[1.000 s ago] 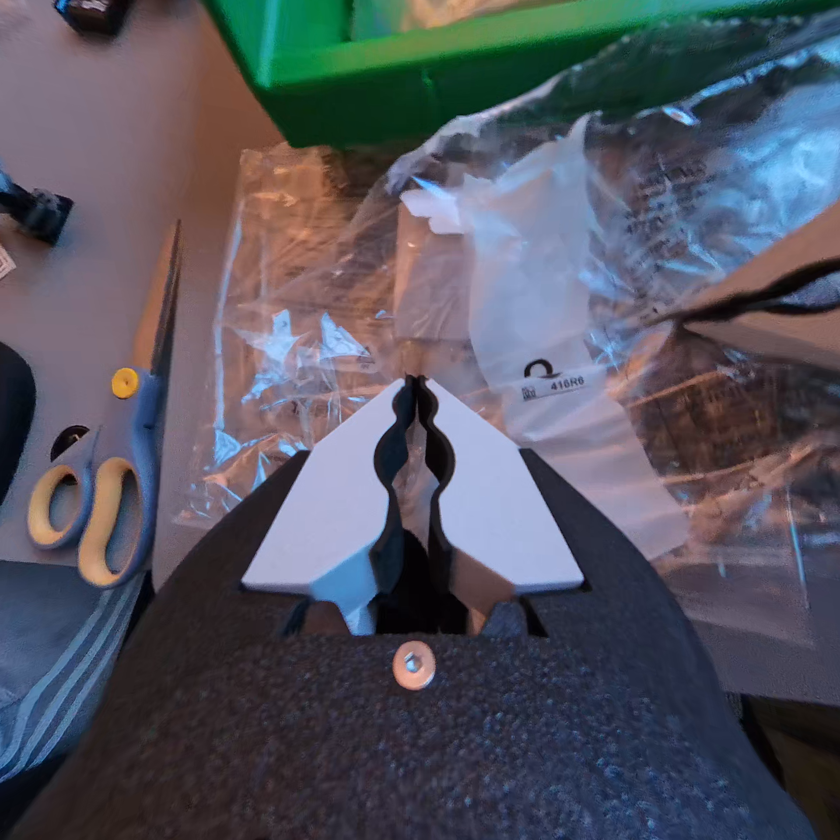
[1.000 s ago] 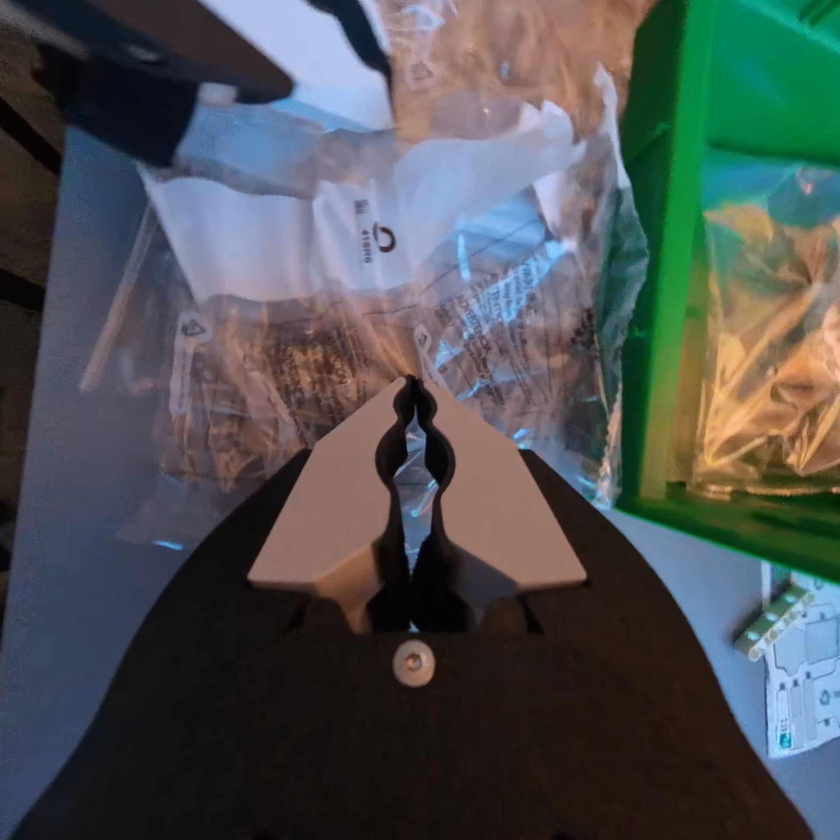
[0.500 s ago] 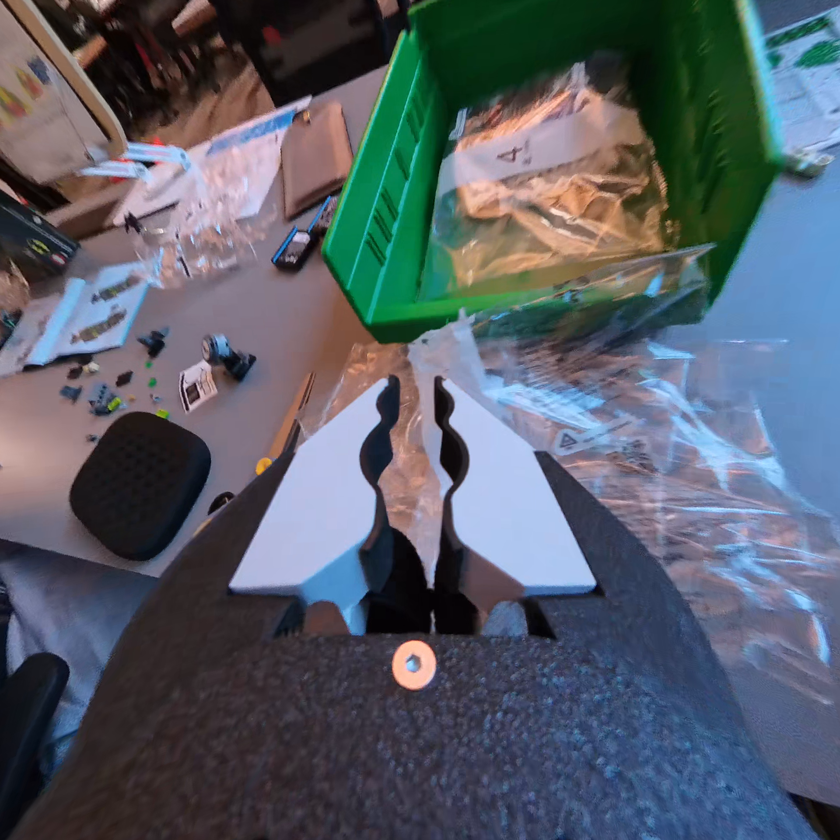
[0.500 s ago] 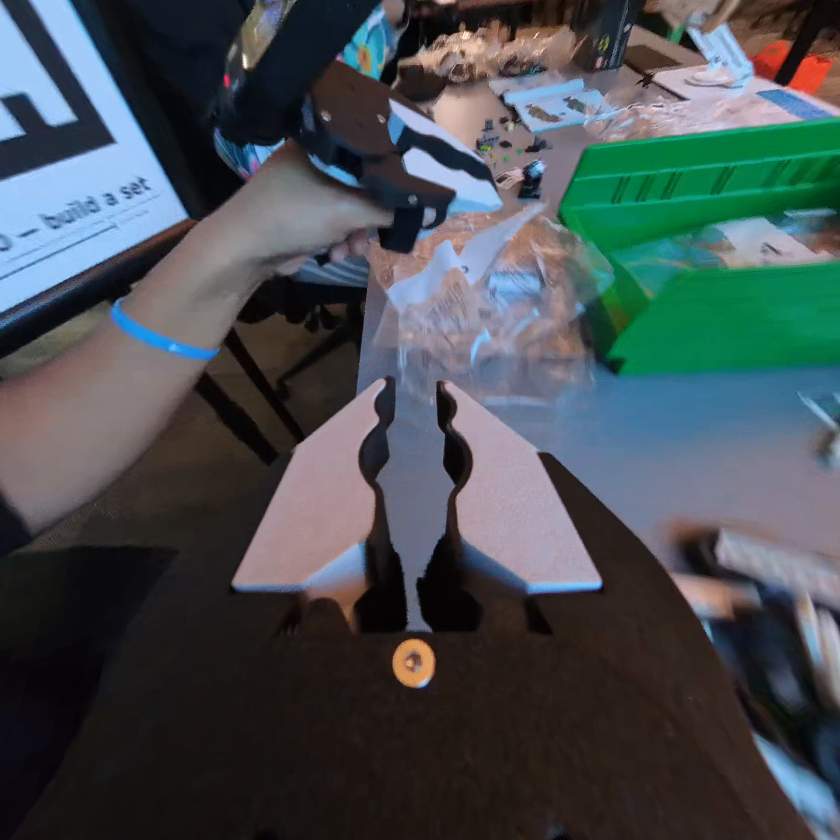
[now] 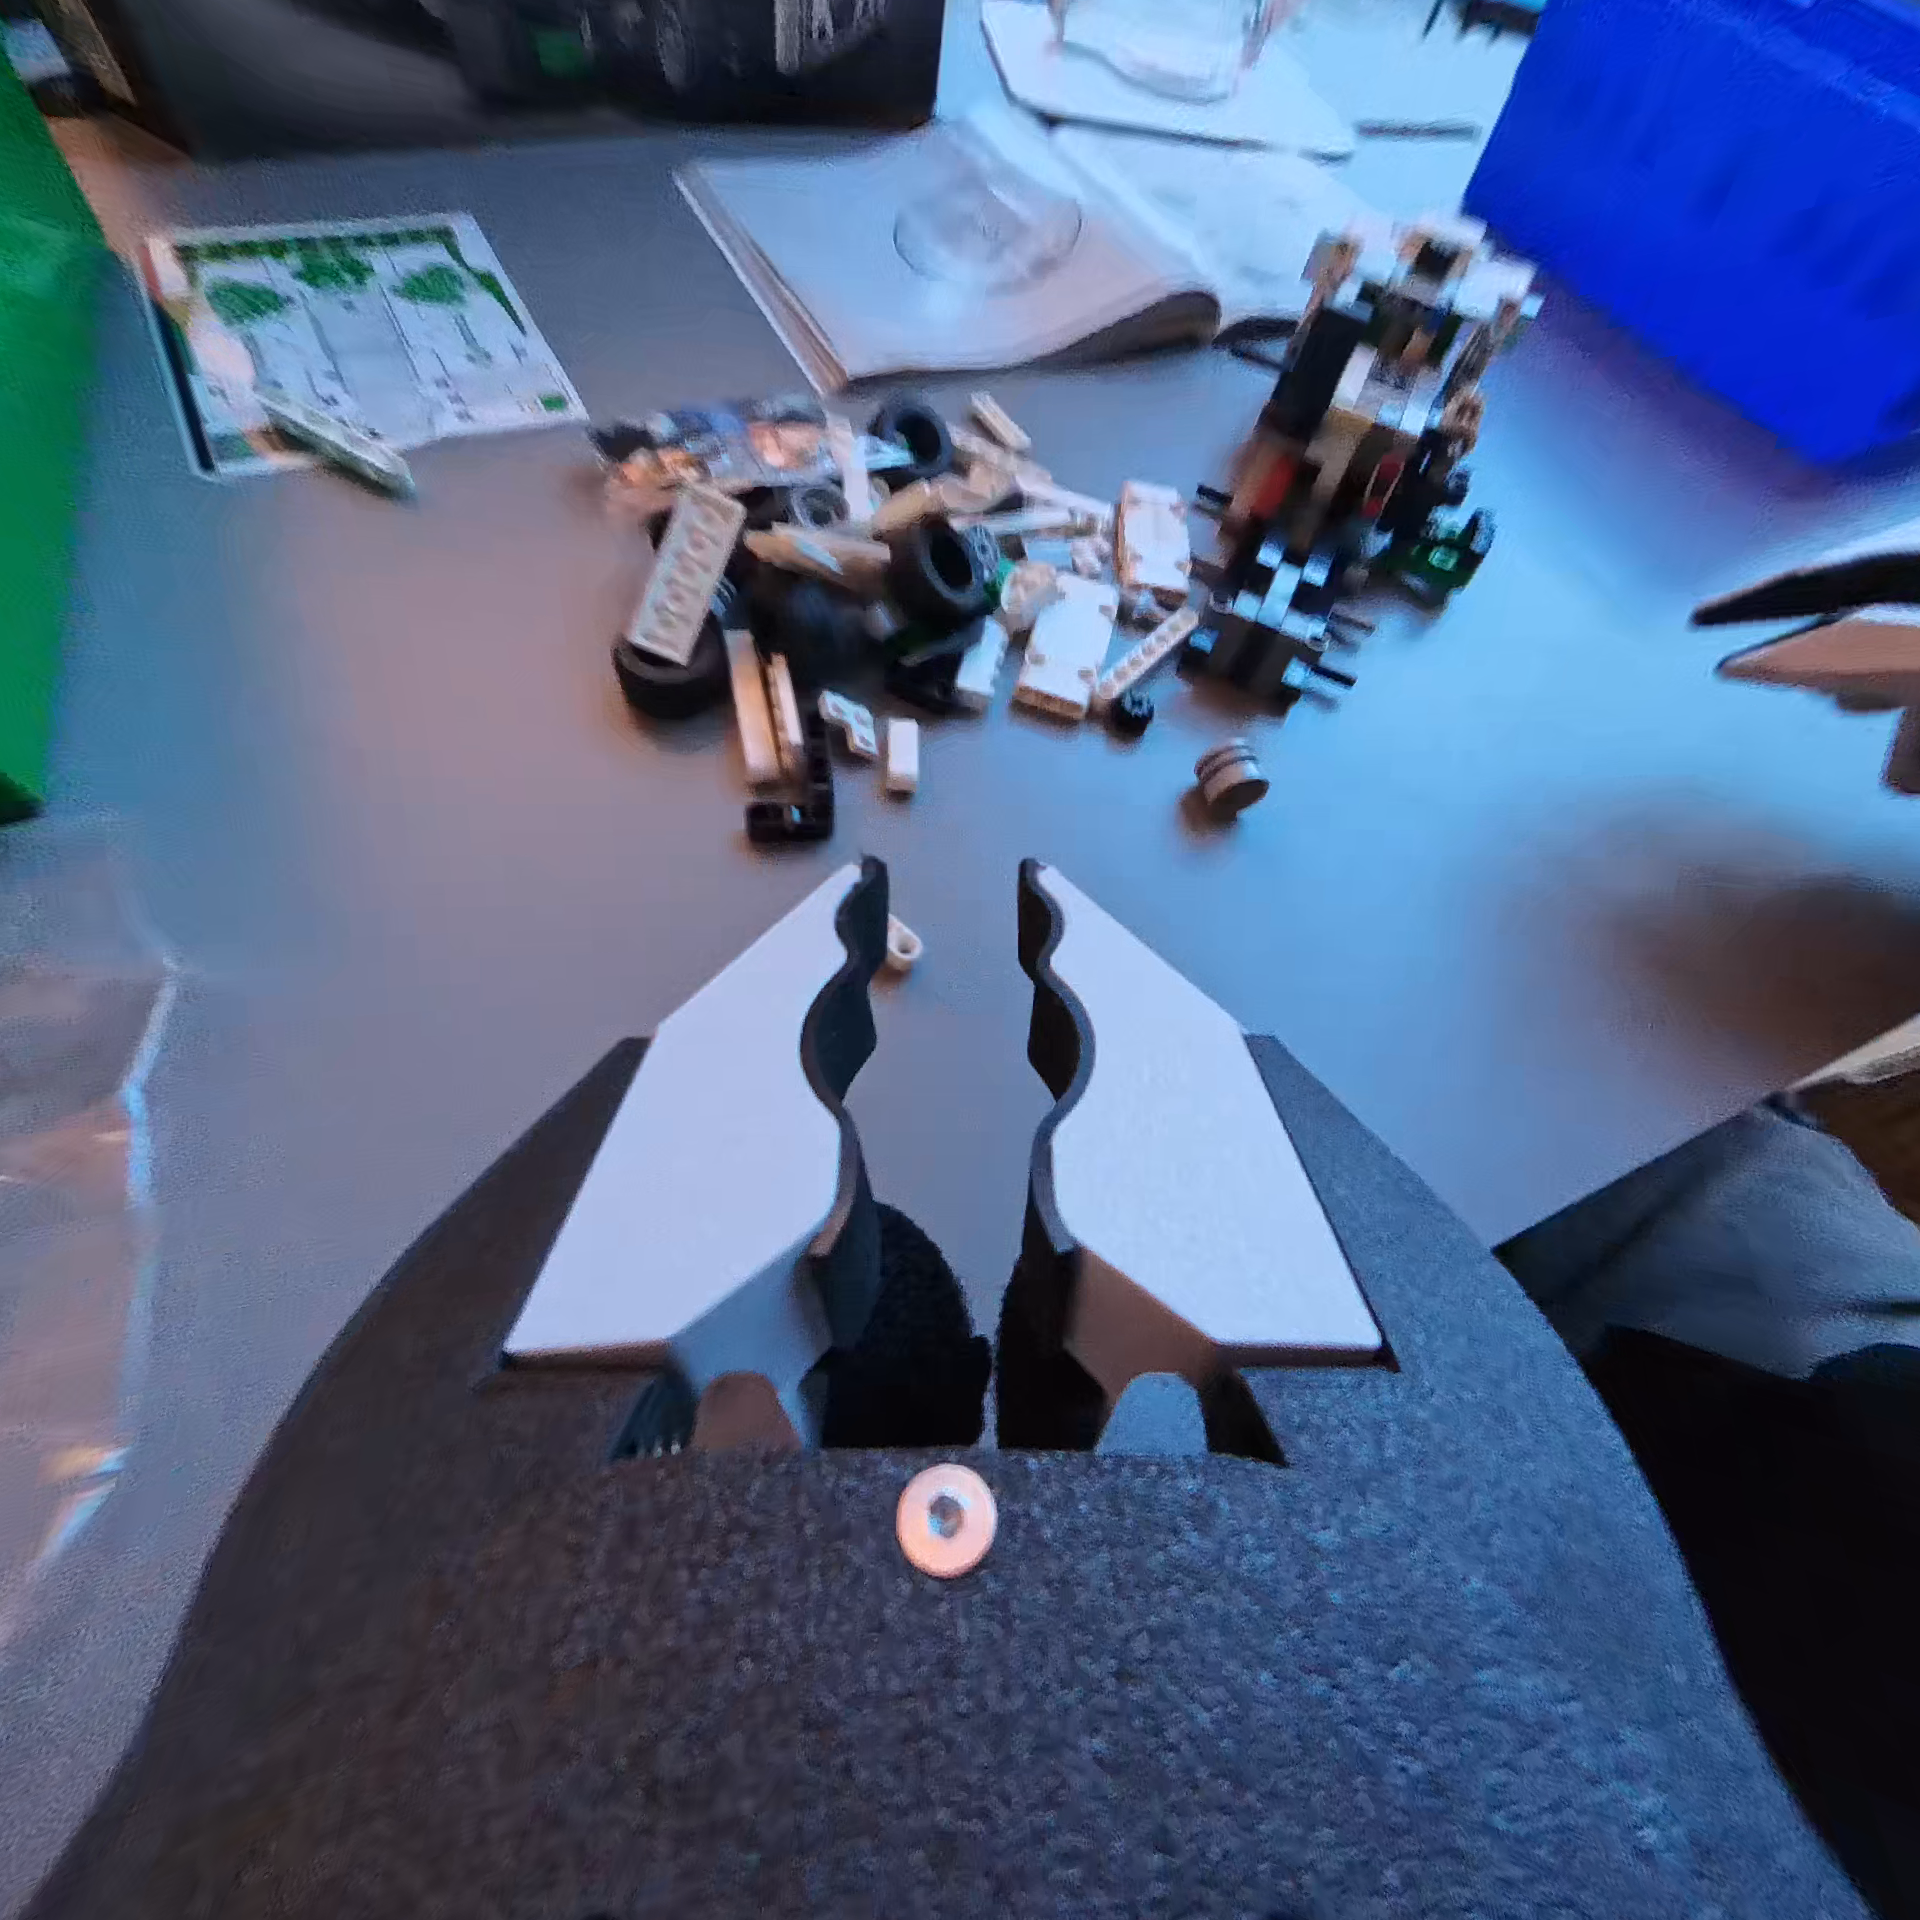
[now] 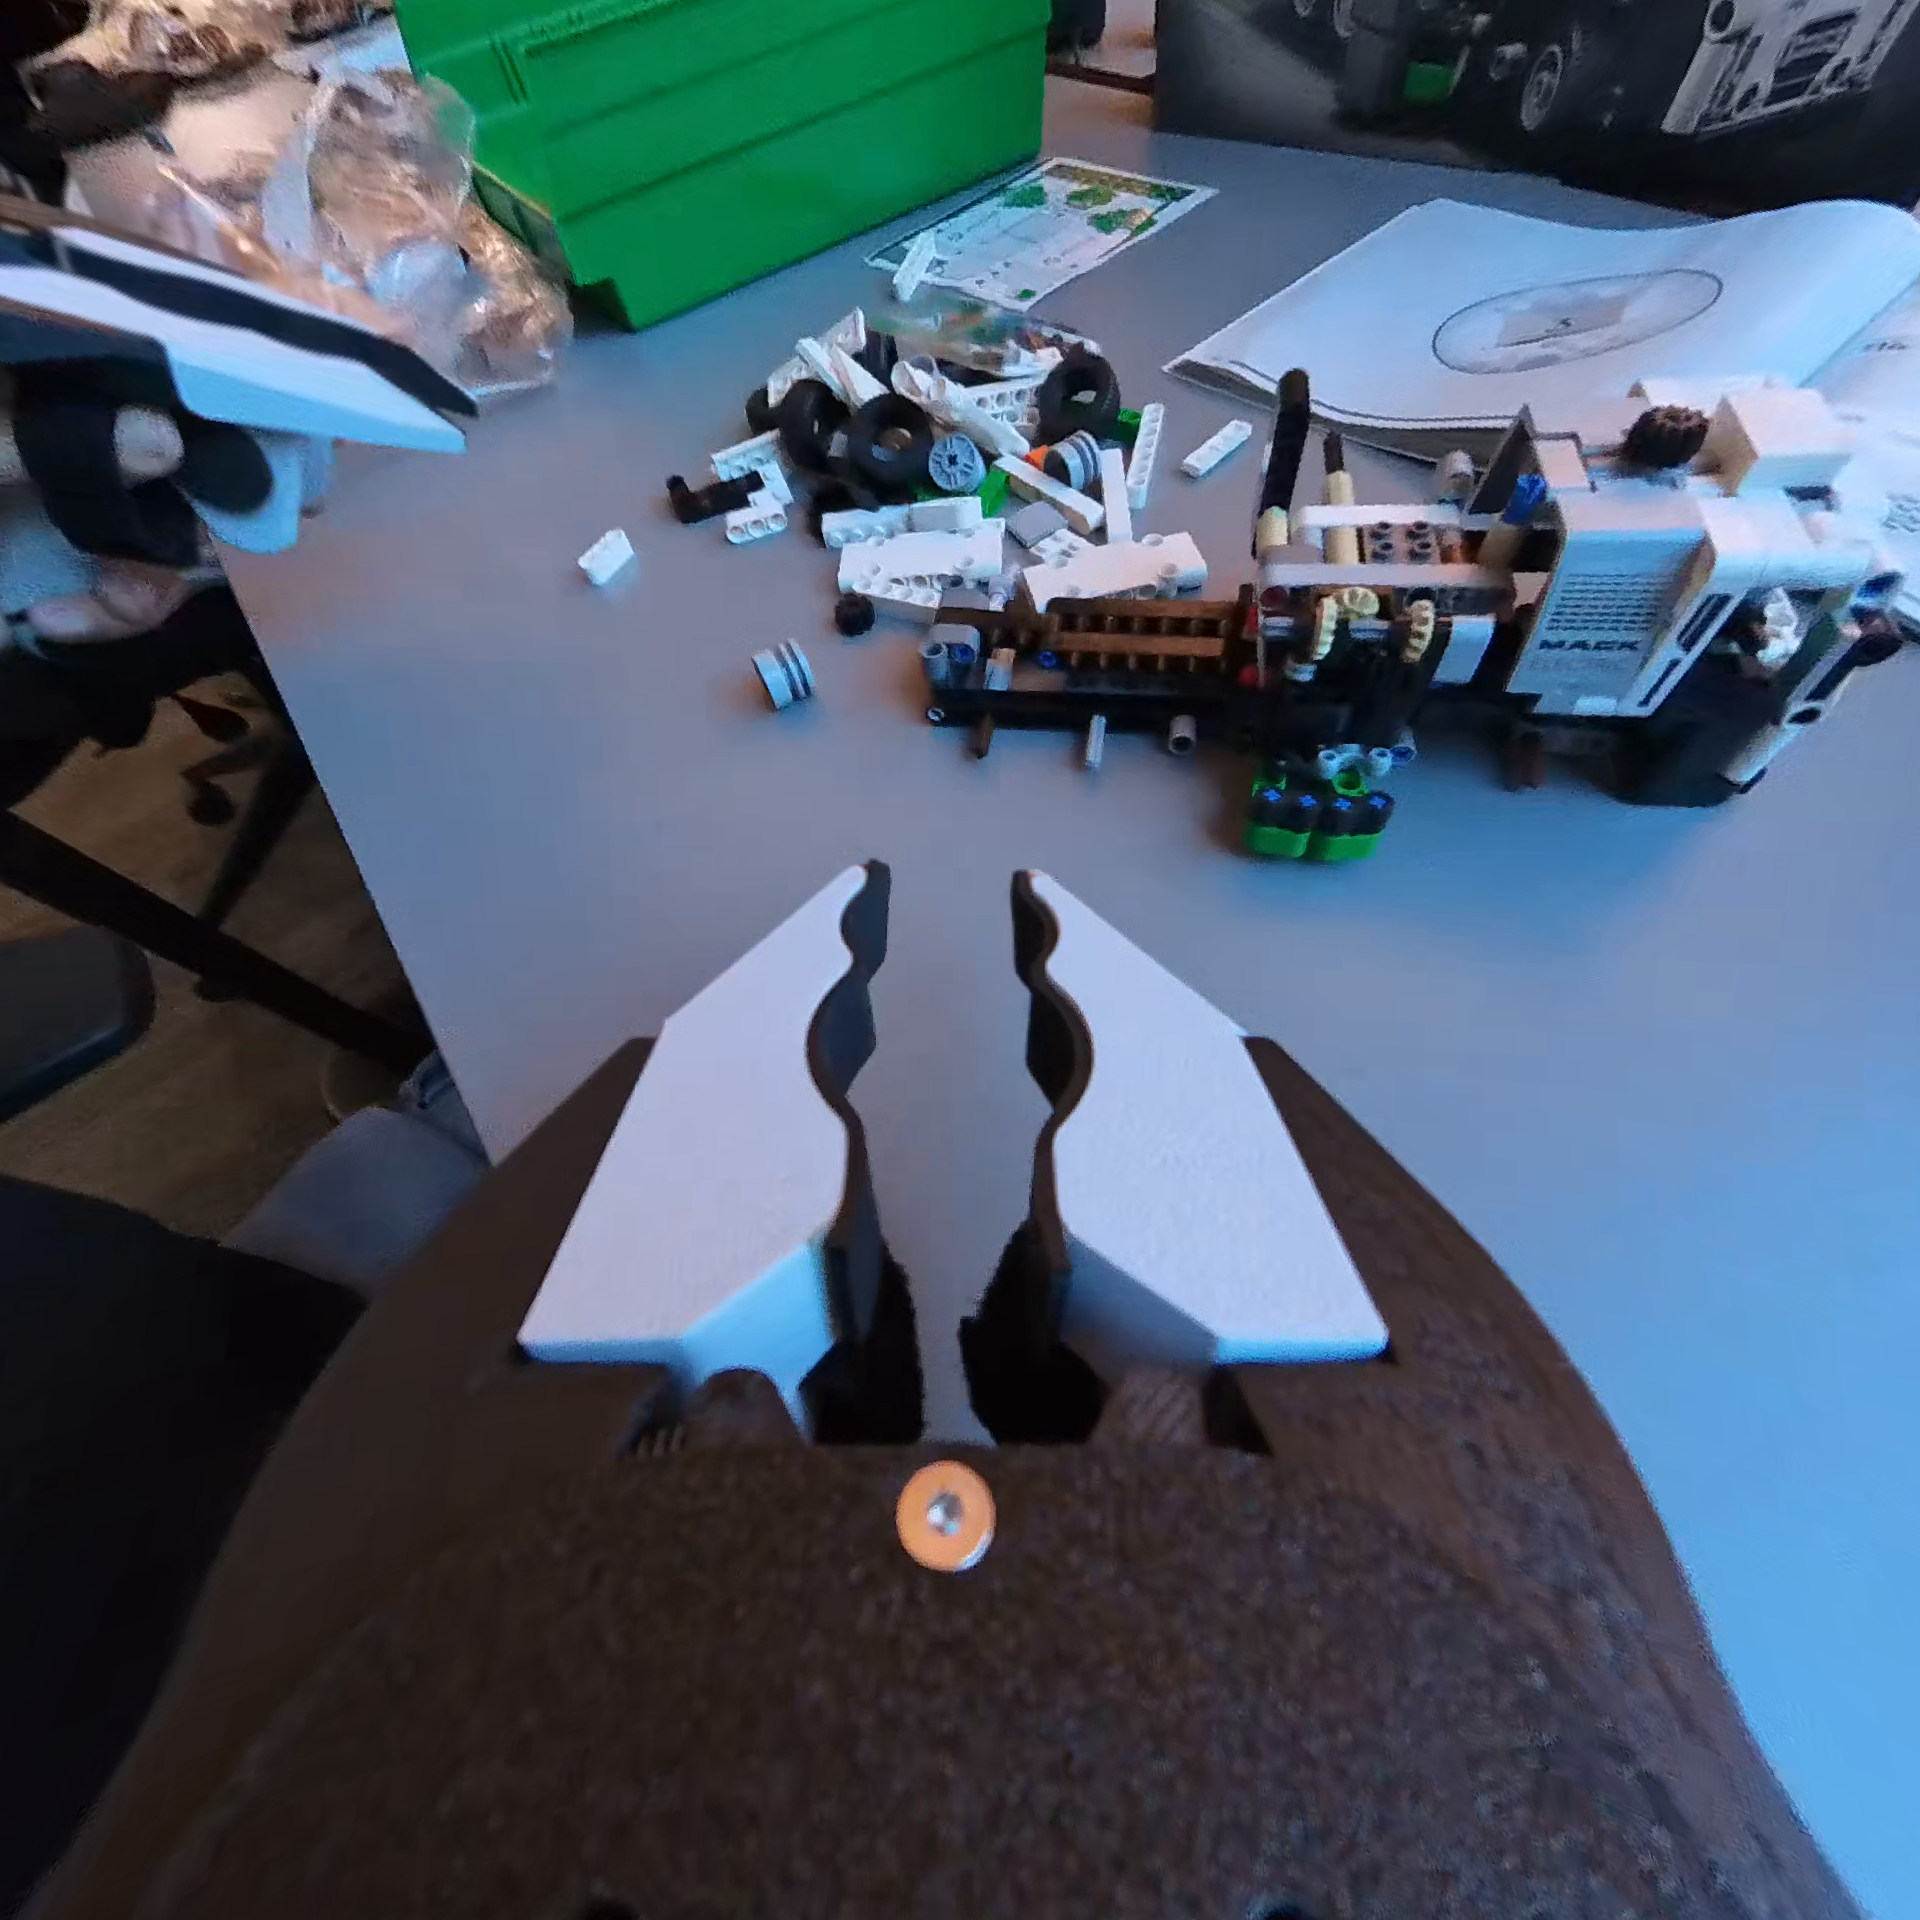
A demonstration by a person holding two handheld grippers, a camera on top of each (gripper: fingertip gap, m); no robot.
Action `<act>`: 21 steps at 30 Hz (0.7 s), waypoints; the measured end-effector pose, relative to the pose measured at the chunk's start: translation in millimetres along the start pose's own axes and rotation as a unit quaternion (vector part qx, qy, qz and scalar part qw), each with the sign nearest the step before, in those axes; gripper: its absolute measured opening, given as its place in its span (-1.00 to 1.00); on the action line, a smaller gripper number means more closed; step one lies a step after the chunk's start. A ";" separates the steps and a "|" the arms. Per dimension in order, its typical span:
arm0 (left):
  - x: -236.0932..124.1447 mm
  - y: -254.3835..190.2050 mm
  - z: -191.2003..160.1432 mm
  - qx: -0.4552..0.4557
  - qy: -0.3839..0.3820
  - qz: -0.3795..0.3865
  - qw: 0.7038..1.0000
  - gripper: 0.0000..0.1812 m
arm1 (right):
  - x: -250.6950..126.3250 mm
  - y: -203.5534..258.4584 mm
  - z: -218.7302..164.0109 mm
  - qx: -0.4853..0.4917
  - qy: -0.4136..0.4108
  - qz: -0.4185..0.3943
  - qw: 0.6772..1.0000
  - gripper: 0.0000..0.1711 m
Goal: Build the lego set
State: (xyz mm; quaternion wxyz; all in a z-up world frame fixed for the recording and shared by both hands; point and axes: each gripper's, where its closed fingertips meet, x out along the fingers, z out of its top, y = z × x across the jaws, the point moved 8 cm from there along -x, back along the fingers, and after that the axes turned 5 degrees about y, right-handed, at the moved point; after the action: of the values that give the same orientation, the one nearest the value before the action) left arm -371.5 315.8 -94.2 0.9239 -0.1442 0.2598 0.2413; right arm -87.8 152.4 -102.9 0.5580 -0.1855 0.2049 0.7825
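left gripper [image 5: 948,883] parted, empty; right gripper [image 6: 948,883] likewise

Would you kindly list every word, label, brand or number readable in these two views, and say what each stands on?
I do not quote writing, so here is only what bears it.
Partly built truck: printed lines on the white cab front.
Open instruction booklet: a round emblem, its print too small to read.
Green-and-white leaflet: too small and blurred to read.
Dark box: truck pictures, no text that can be made out.
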 end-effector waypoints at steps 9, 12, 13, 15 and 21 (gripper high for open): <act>25.3 -2.1 -14.3 0.065 0.085 0.088 0.990 -0.69 | 78.5 18.3 25.3 -0.122 0.067 0.111 0.984 -0.68; 30.4 3.5 -14.9 0.050 0.097 0.075 0.991 -0.66 | 99.8 28.5 33.1 -0.137 0.076 0.125 0.980 -0.65; 31.4 5.2 -16.6 0.049 0.103 0.077 0.990 -0.66 | 104.0 31.9 35.0 -0.140 0.077 0.127 0.979 -0.65; 31.9 7.5 -21.6 0.050 0.112 0.085 0.989 -0.68 | 109.4 37.5 36.7 -0.149 0.078 0.117 0.979 -0.65; 38.1 6.5 -26.5 0.036 0.106 0.065 0.992 -0.77 | 122.1 39.7 33.2 -0.158 0.121 0.076 0.977 -0.70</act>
State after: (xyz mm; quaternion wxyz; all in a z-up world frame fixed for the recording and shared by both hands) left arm -357.2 325.1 -137.8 0.8779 -0.1183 0.3737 0.2749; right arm -165.2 255.7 -133.6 0.4316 -0.3491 0.1581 0.8166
